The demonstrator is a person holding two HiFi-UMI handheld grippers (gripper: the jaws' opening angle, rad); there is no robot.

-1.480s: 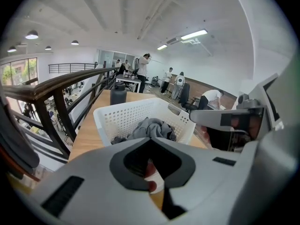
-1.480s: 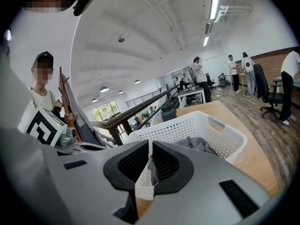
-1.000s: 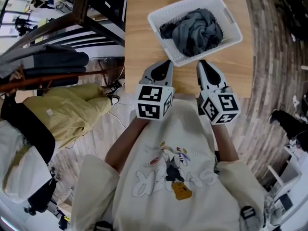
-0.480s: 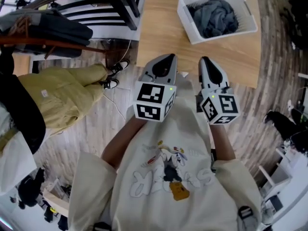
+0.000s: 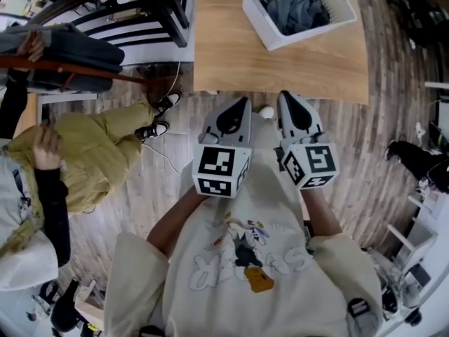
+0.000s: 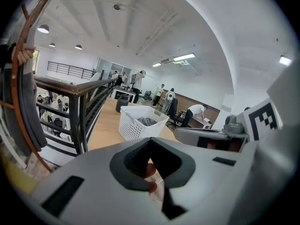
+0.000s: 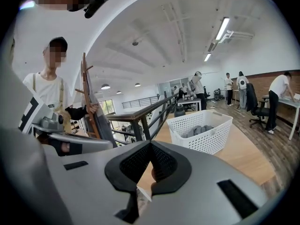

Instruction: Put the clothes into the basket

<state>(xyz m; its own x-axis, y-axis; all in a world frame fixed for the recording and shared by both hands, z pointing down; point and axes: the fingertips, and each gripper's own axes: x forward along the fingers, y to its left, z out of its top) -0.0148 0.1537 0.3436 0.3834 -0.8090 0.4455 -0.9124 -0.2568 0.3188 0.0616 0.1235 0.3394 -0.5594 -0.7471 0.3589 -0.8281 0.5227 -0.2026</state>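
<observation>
A white slotted basket (image 5: 298, 9) stands on the wooden table (image 5: 280, 58) at the top of the head view, with grey clothes (image 5: 296, 7) bundled inside it. My left gripper (image 5: 240, 102) and right gripper (image 5: 286, 97) hang side by side close to my chest, short of the table's near edge, both shut with nothing in them. In the left gripper view the basket (image 6: 140, 122) with the grey clothes (image 6: 147, 121) lies well ahead of the left gripper (image 6: 151, 171). In the right gripper view the basket (image 7: 201, 131) sits ahead and to the right of the right gripper (image 7: 146, 175).
A black railing (image 5: 165, 9) runs beside the table's left edge. Further left, a person in yellow trousers (image 5: 91, 153) holds a wooden clothes rack (image 5: 63, 65) hung with dark garments. Wood-plank floor lies between me and the table.
The basket and table have slid up and away in the head view. Both grippers have come back from the table's edge over the floor, still shut and side by side.
</observation>
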